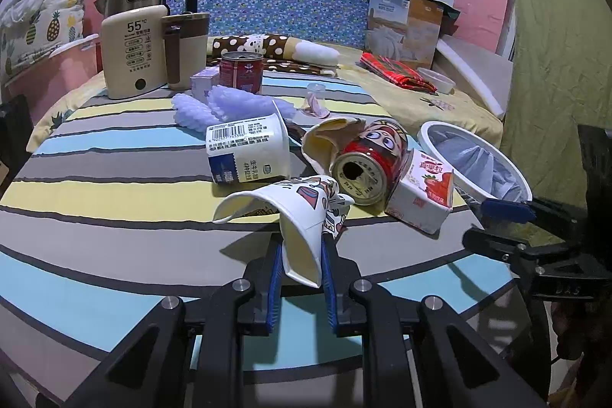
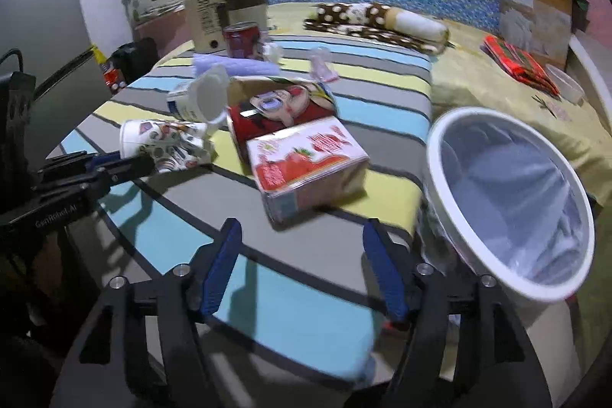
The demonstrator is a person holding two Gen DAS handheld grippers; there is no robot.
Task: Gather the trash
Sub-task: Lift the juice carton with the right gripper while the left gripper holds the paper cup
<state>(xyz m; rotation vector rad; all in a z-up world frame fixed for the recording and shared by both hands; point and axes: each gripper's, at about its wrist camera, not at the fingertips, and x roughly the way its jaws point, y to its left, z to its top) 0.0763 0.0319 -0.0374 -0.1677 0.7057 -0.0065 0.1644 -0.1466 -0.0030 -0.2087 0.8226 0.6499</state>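
While the left gripper [image 1: 302, 255] is pinching a crushed patterned paper cup [image 1: 302, 217] between its blue pads, the cup's flattened rim is flaring out to the left above the striped cloth [image 1: 114, 217] and its bottom end is hanging down between the jaws. To the far left a beige kettle [image 1: 132, 52] is standing near the cloth's far left edge, with an upright red can [image 1: 241, 69] just to its right and purple foam netting [image 1: 206, 108] lying in front of both. Nearer, a white yogurt cup [image 1: 248, 151] is lying on its side, and right of it a red drink can [image 1: 367, 167] is lying with its open top facing the camera, touching a strawberry milk carton [image 1: 420, 194] on its right. The near stretch of cloth in front of this cluster is lying bare, giving room to draw back. At the right edge of the striped cloth a white-rimmed bin [image 2: 451, 155] lined with a clear bag is standing, tilted toward the right wrist view. The right gripper [image 2: 302, 270] is hovering with its jaws spread wide and nothing between them, the carton just beyond its tips and the bin's rim close beside its right finger. Farther right, a red plaid cloth [image 2: 516, 62] is lying on the yellow sheet [image 2: 478, 83].
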